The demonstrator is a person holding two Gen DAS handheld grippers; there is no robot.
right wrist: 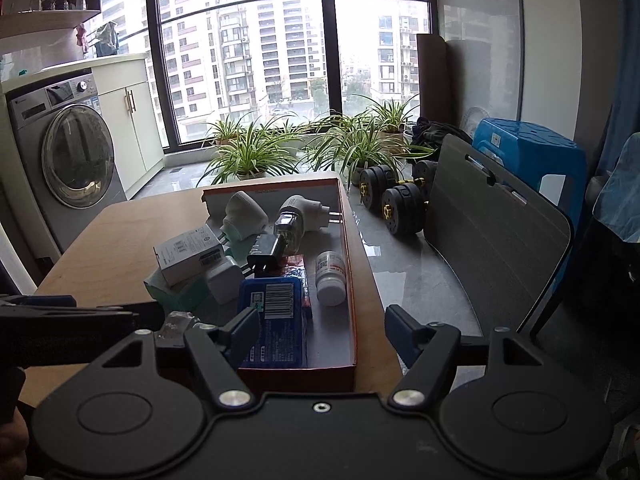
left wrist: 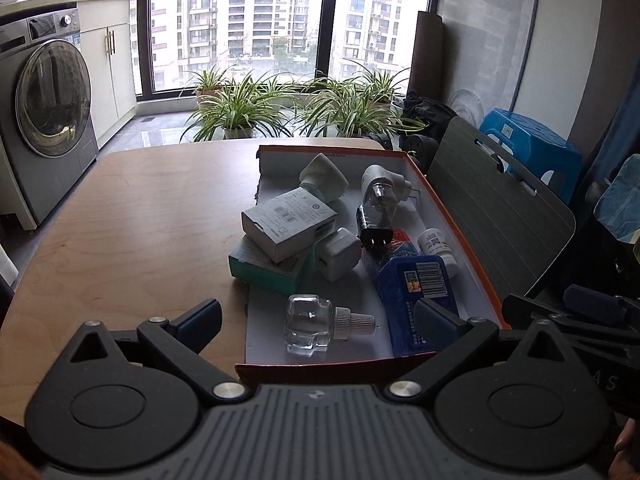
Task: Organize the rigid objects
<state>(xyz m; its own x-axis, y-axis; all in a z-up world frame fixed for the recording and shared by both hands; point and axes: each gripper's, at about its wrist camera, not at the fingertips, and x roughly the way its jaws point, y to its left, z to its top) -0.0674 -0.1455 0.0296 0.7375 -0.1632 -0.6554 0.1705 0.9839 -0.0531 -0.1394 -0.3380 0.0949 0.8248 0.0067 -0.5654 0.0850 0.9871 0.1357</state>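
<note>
Both grippers hung over the near end of the orange box (left wrist: 452,216), and neither had anything in it. The left gripper (left wrist: 316,316) had its jaws spread wide, nothing between the pads; straight ahead of it, just inside the box's near wall, lay the clear glass bottle (left wrist: 310,330). That bottle was on its side, long axis running across the box, parallel to the near wall, white cap (left wrist: 354,322) pointing toward the right wall. So the jaws, which also opened side to side, lined up along the bottle, not across it; my read was a wrist roll, or a grip over the short body from above, would be needed.

The right gripper (right wrist: 320,330) was open too, empty, with its left pad over the blue packet (right wrist: 274,316) and its right pad out past the box's right wall, above the table (right wrist: 96,256) edge. The packet lay lengthwise down the box, barcode end away from the gripper. Beyond it stood the white pill bottle (right wrist: 331,278) against the right wall.

For the glass bottle, the left hand looked the nearer; for the packet and pill bottle, the right. The grey carton (left wrist: 288,224) was piled over the box's left wall, farther off.
</note>
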